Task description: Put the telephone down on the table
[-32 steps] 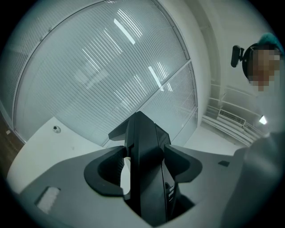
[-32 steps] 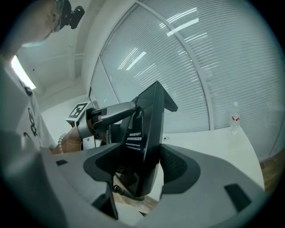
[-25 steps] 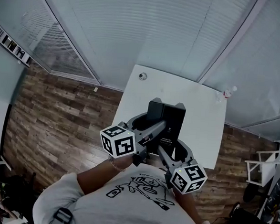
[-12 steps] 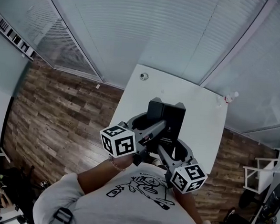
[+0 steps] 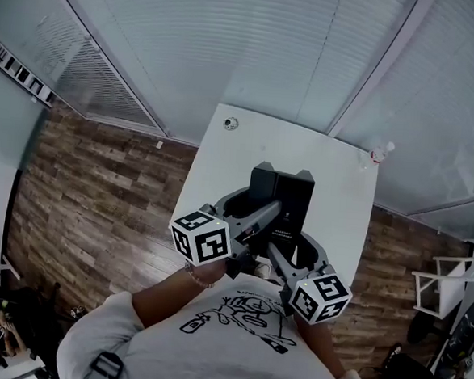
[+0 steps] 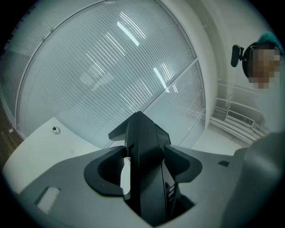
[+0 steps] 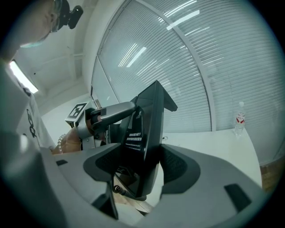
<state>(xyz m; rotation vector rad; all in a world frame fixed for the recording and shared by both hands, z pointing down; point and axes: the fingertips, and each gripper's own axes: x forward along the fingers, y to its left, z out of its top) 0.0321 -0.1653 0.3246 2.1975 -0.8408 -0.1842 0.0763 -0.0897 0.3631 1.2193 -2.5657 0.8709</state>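
The telephone [image 5: 283, 198] is a black set held upright over the near half of the white desk [image 5: 343, 202], above the near edge; no view shows its underside touching the top, so I take it to be in the air. The left gripper [image 5: 253, 212] is clamped across it from the person's left; in the left gripper view the left gripper [image 6: 144, 156] has both dark pads set against the body of the telephone [image 6: 143, 178], with a sliver of light showing by the left pad lower down. The right gripper [image 5: 291, 247] grips it from the near side; in the right gripper view the right gripper [image 7: 141, 165] has its jaws closed on the flat faces of the telephone [image 7: 149, 127], and a coiled cord [image 7: 121, 190] hangs beneath.

By its look the shell is hard, smooth plastic: stiff, so it should not give under the pads, but probably slick enough to slip if the grip slackens; the weight seems moderate and shared between two holds. The broad flat sides, where the pads sit, look like the soundest place to hold; the angled top edge offers little purchase. The dangling cord could snag or land under the base; a loose handset could shift if the set tips.

A bottle [image 5: 379, 153] stands at the far right corner and a small round object [image 5: 230, 123] near the far left corner, both well apart from the telephone.
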